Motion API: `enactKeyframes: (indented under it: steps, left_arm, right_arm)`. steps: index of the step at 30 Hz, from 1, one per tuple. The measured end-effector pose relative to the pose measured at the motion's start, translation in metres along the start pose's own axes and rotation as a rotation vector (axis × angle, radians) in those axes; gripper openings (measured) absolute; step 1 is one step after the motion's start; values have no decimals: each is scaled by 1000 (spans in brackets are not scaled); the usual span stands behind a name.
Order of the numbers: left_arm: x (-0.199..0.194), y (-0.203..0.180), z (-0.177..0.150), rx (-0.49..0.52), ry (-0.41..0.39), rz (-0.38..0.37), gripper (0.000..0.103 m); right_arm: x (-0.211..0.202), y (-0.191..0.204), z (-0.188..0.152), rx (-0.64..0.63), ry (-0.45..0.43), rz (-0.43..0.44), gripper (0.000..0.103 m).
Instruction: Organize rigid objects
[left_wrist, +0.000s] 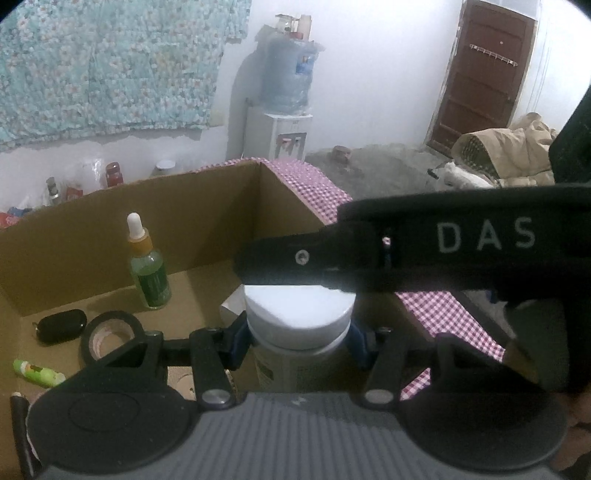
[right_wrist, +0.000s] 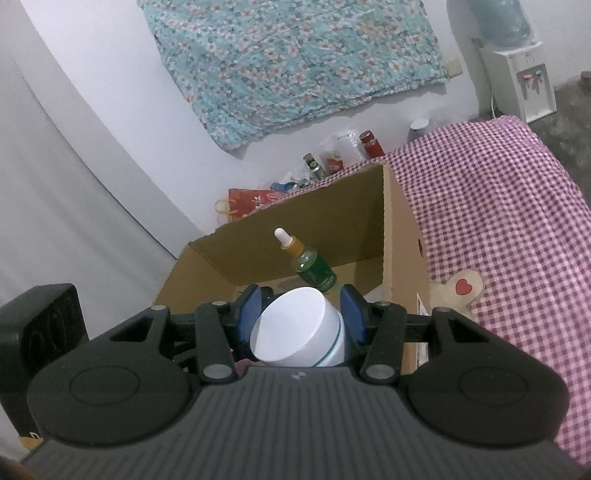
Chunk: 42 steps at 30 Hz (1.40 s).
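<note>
A white-capped jar (left_wrist: 297, 317) stands upright inside the cardboard box (left_wrist: 207, 206). My left gripper (left_wrist: 297, 341) is shut on the jar just below its cap. In the right wrist view the same jar (right_wrist: 299, 332) sits between my right gripper's (right_wrist: 301, 314) blue pads (right_wrist: 352, 310), which stand wider than the cap with gaps on both sides. The right gripper's black body (left_wrist: 461, 243) crosses above the jar in the left wrist view. A green dropper bottle (left_wrist: 147, 269) stands upright near the box's back wall, also seen in the right wrist view (right_wrist: 312, 269).
On the box floor lie a black key fob (left_wrist: 61, 325), a roll of black tape (left_wrist: 109, 334) and a small green tube (left_wrist: 37, 373). The box sits on a pink checked cloth (right_wrist: 498, 221). Bottles and jars (right_wrist: 332, 158) clutter the wall behind.
</note>
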<state>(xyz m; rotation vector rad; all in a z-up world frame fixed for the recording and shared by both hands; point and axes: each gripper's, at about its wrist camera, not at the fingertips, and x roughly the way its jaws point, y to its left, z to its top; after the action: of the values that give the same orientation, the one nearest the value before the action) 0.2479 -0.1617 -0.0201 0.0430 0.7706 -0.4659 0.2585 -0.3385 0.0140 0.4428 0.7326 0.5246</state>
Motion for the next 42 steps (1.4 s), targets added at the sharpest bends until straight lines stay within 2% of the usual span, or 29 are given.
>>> enactKeyframes:
  steps: [9,15,17,26,31,36,38,42]
  left_arm:
    - [3,-1,-2,5,17,7,55]
    - [-1,-5,-5,11,7,38,71]
    - [-7,-5,-5,9,-8,31,81]
    - [-69,-10,-12,36,-193,31,102]
    - [-117,-7,-25,27,-283,74,103]
    - [-154,0,-43,-49,-321,180,103]
    - [-161,2,-49,-75,-301,244,103]
    - [-165,1,-61,-93,-245,417,103]
  right_arm:
    - [-2,5,0,-30,-2,-14,50]
    - [-6,8,2,-40,-17,-29,55]
    - [-11,10,2,-39,-30,-29,56]
    - [-54,24,1,-39,-126,-11,64]
    - [-89,40,0,-52,-197,7,72]
    - [-123,55,-10,-59,-261,5,81]
    - [-135,62,-18,-70,-283,-8,85]
    - [-150,76,-41,-108,-304,-64,98]
